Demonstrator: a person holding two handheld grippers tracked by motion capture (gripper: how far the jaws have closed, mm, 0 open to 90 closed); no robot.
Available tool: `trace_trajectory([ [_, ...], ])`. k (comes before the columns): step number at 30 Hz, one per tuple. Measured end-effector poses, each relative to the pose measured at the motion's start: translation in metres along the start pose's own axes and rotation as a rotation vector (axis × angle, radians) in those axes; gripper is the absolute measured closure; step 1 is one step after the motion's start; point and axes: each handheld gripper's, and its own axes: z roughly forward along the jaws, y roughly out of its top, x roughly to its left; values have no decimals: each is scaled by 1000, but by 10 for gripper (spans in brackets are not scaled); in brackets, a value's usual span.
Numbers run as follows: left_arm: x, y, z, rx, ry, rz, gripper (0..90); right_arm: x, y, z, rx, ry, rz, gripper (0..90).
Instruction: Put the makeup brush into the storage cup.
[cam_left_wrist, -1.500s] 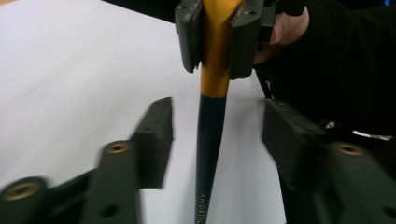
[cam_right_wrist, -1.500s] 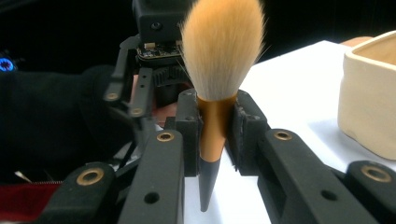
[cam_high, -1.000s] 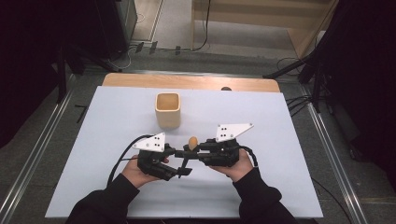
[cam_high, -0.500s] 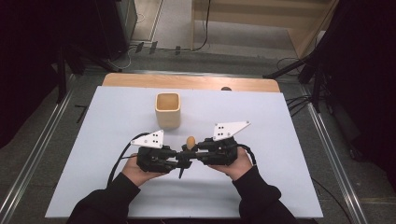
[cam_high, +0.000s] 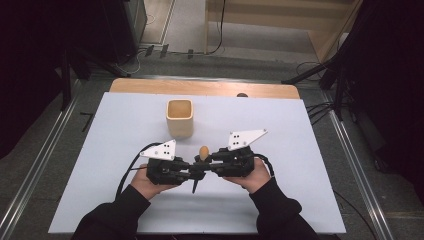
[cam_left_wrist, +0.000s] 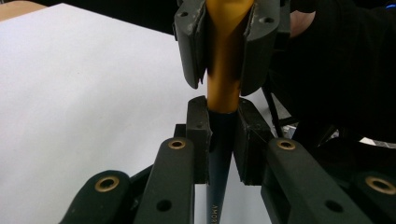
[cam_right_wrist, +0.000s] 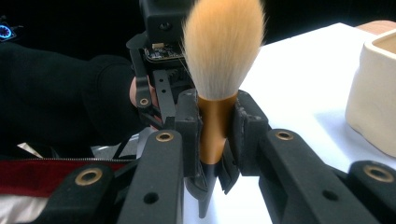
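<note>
Both grippers meet nose to nose at the near middle of the white counter (cam_high: 300, 150), sharing one makeup brush (cam_high: 200, 167). The left gripper (cam_high: 192, 174) pinches the brush's dark tapered handle (cam_left_wrist: 223, 154), its jaws pressed against either side. The right gripper (cam_high: 206, 162) clamps the gold ferrule (cam_right_wrist: 215, 128) just above that, jaws closed on it from both sides. The tan bristle tuft (cam_right_wrist: 223, 46) fans out above the right gripper's jaws, and in the high view the handle tip points toward the person. A cream square cup (cam_high: 179, 118) stands upright on the counter beyond the grippers, near but apart from them.
</note>
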Motion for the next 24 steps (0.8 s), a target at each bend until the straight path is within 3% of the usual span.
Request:
trace_trajectory([
  [4,1,0,-1,-3,0,-1,795,0,1,-2,-21,-3,2,672],
  [7,3,0,-5,-5,13,-7,795,-1,1,-5,-45,-18,10,520],
  [10,3,0,-8,-10,20,-11,794,-2,-1,-8,-57,-25,19,479],
  [13,5,1,-16,-21,36,-9,794,1,-3,-13,-71,-42,-9,403],
  [19,7,1,-28,-41,78,2,794,3,-11,-17,-79,-66,-39,361],
  [24,9,2,-35,-49,101,-3,795,3,-17,-17,-53,-66,-28,363],
])
